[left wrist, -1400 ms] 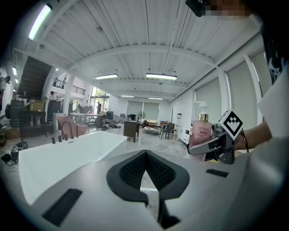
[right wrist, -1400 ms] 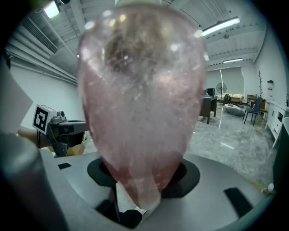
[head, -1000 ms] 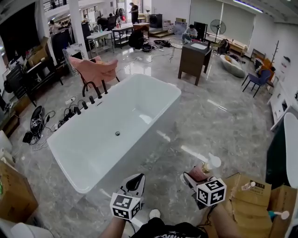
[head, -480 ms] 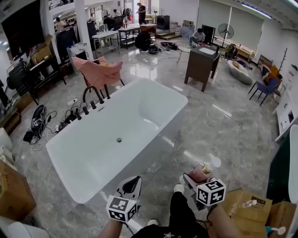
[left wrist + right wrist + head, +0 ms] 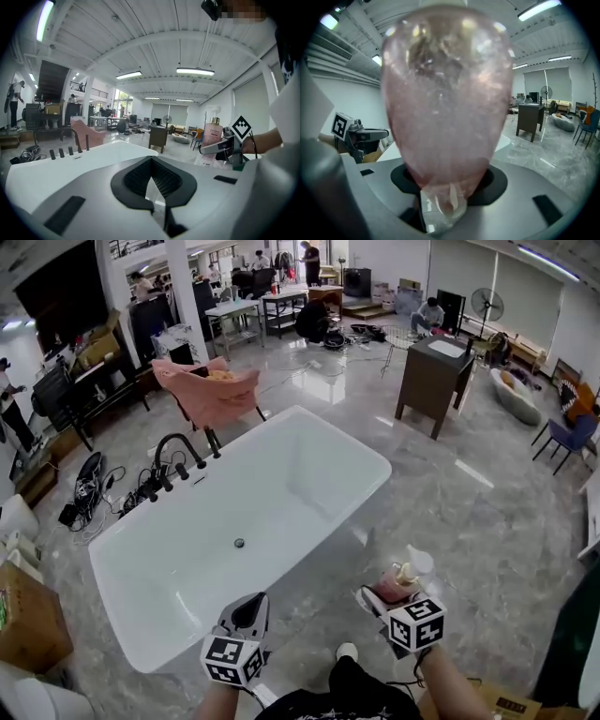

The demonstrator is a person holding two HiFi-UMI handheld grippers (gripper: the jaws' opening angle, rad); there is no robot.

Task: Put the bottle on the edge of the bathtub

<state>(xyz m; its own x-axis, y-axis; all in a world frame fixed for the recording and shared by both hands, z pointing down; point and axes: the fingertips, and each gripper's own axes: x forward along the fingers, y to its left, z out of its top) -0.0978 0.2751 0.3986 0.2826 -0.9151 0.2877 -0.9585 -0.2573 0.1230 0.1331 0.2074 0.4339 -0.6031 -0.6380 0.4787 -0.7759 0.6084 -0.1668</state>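
Note:
The white bathtub [image 5: 349, 439] fills the middle of the head view, empty, with a drain at its centre. My right gripper [image 5: 389, 591] is shut on a pink bottle [image 5: 401, 581] with a white pump top, held upright over the floor just right of the tub's near end. In the right gripper view the bottle [image 5: 445, 103] fills the frame between the jaws. My left gripper [image 5: 250, 606] is shut and empty, close to the tub's near rim. From the left gripper view the tub [image 5: 70, 164] lies ahead and the bottle [image 5: 212, 136] stands to the right.
A black faucet [image 5: 173, 442] and knobs stand on the tub's left rim. Behind it is a pink chair [image 5: 208, 390], and a dark cabinet [image 5: 433, 371] stands at the far right. Cables [image 5: 89, 488] and a cardboard box [image 5: 28, 620] lie at the left. My shoe [image 5: 347, 651] is on the grey marble floor.
The view has shifted right and forward, so the tub sits nearer. The cardboard boxes at the lower right have left the frame. Both grippers keep their state, bottle still held.

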